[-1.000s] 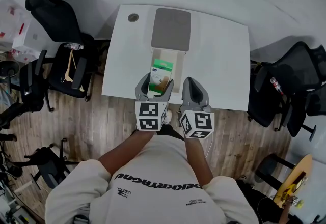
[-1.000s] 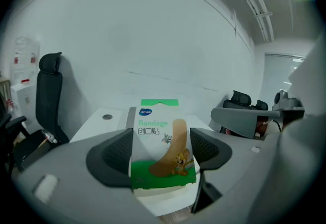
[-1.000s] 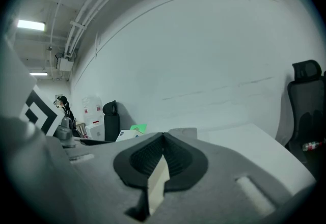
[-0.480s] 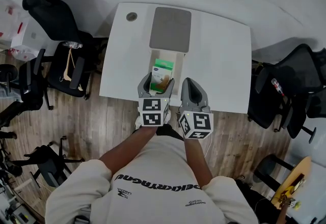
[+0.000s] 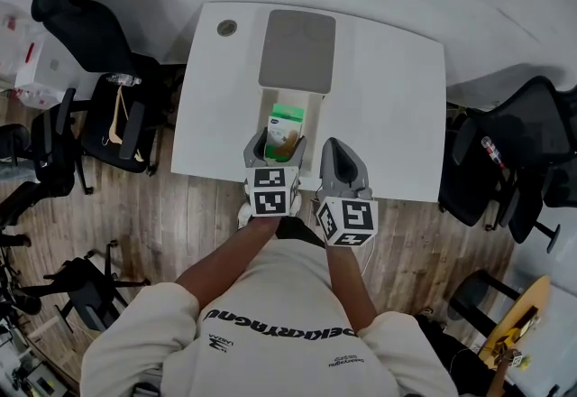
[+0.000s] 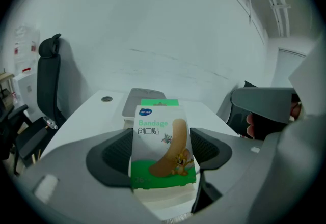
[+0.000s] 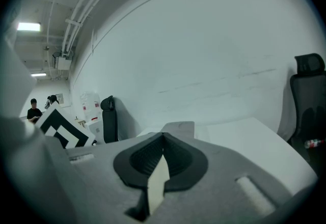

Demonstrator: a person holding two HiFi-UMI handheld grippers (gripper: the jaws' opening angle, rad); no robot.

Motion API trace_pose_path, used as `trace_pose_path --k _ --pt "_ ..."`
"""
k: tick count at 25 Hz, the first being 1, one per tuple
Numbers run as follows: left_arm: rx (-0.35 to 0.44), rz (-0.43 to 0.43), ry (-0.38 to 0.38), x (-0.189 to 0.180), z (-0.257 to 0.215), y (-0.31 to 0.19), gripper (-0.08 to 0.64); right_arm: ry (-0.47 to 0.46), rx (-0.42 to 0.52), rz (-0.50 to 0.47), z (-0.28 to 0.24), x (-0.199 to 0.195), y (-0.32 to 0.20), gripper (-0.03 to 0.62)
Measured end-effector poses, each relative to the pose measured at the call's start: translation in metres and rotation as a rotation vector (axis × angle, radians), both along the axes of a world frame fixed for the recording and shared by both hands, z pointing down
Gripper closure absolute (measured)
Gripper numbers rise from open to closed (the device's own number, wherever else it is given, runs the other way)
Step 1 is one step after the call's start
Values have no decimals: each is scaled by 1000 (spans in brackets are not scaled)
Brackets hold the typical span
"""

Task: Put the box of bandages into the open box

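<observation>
Open box (image 5: pixel 315 118): cream, sits on the white surface (image 5: pixel 388 97), its grey lid (image 5: pixel 297 52) folded back flat on the far side.

Box of bandages (image 5: pixel 287 122): upright, printed face toward the person, green top edge up. From above it falls inside the outline of the open box, in the near half. In the left gripper view the cream box shows directly below it. I cannot tell whether its bottom touches the floor of the open box.

Left gripper (image 5: pixel 276 144): at the near end of the open box, jaws spread to the carton's width and pressed against its two side faces.

Right gripper (image 7: pixel 163 139): just beside the open box, at its near right corner. Jaws drawn together, with a thin cream edge pinched between them. The colour matches the wall of the open box.

Round grommet (image 5: pixel 226 27) lies left of the lid, in the far corner of the surface. Black chair (image 5: pixel 99 34) stands beyond that, off the surface.
</observation>
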State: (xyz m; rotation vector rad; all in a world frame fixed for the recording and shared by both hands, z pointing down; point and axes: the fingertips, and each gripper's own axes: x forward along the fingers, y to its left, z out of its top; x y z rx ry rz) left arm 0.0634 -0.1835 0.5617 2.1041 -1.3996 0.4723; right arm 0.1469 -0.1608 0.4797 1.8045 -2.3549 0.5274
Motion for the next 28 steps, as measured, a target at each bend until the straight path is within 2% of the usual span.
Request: trace_pose_path --k 10,14,28 --pt "-69 -3 -39 4 25 -9 201 -9 -22 -16 11 3 -10 594" --pt "-66 -9 -77 2 39 -15 201 -11 -27 -24 13 4 -14 594" --pt "-120 -25 -106 -4 68 -26 201 -7 -47 -41 22 0 -25 594"
